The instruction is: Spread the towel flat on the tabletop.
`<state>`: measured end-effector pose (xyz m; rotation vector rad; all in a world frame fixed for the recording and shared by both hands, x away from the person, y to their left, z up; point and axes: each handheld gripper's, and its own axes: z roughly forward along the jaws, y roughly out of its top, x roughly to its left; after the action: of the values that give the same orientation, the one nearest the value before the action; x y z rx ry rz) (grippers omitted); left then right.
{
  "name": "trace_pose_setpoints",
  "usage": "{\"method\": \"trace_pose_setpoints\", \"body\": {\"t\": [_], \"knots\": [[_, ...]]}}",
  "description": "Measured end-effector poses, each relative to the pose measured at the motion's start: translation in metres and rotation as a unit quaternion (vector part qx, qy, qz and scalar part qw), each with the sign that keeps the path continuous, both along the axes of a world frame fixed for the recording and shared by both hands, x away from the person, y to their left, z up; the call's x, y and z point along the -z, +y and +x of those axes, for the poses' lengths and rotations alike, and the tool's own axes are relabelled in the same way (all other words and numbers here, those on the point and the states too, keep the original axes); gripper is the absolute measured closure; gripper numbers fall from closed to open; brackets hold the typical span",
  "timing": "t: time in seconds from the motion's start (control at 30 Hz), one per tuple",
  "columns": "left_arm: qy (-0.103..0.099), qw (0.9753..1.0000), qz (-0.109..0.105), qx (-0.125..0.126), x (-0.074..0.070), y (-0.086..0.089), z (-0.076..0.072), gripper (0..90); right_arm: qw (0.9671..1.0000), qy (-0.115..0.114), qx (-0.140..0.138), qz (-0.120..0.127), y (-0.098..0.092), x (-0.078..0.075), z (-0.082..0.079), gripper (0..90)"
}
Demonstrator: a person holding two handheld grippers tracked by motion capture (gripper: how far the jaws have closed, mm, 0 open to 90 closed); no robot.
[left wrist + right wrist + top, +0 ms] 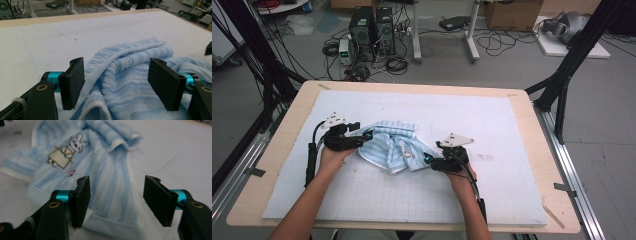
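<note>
The blue striped towel (389, 147) lies crumpled near the middle of the white mat (492, 125), a little toward its left edge. My left gripper (362, 137) straddles a thick fold with jaws wide, nothing pinched yet — my right gripper (429, 159) is just as wide over a hemmed corner. I'd say I'm at the grasping step — next, close on both, then spread them apart

The towel (130, 82) was fluffy ribbed terry cloth, pale blue stripes with a smooth white hem. Gripper pads (160, 200) looked like matt ridged rubber, maybe foam, hard to tell. Table (532, 130) had a bare wood rim under a matt white mat (462, 115).
</note>
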<state>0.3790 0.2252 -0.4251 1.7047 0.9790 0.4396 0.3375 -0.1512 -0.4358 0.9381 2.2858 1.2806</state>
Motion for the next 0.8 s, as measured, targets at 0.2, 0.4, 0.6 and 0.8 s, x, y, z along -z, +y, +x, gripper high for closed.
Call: {"method": "trace_pose_setpoints", "body": {"t": [0.2,0.4,0.6,0.8], "knots": [[-0.002,1.0000,0.000,-0.005,0.003,0.008,-0.003,30.7,0.9966,0.046,-0.052,-0.044,0.013,0.013,0.005,74.1],[0.002,1.0000,0.003,-0.007,0.006,0.012,-0.007,30.7,0.9972,0.039,-0.054,-0.035,0.003,0.013,-0.008,79.8],[0.013,0.9999,0.003,-0.004,0.010,0.011,-0.009,30.7,0.9974,0.027,-0.059,-0.034,-0.016,0.011,-0.040,82.1],[0.009,1.0000,0.000,0.003,0.009,0.005,-0.011,30.8,0.9974,0.027,-0.061,-0.027,-0.032,0.013,-0.067,83.4]]}}
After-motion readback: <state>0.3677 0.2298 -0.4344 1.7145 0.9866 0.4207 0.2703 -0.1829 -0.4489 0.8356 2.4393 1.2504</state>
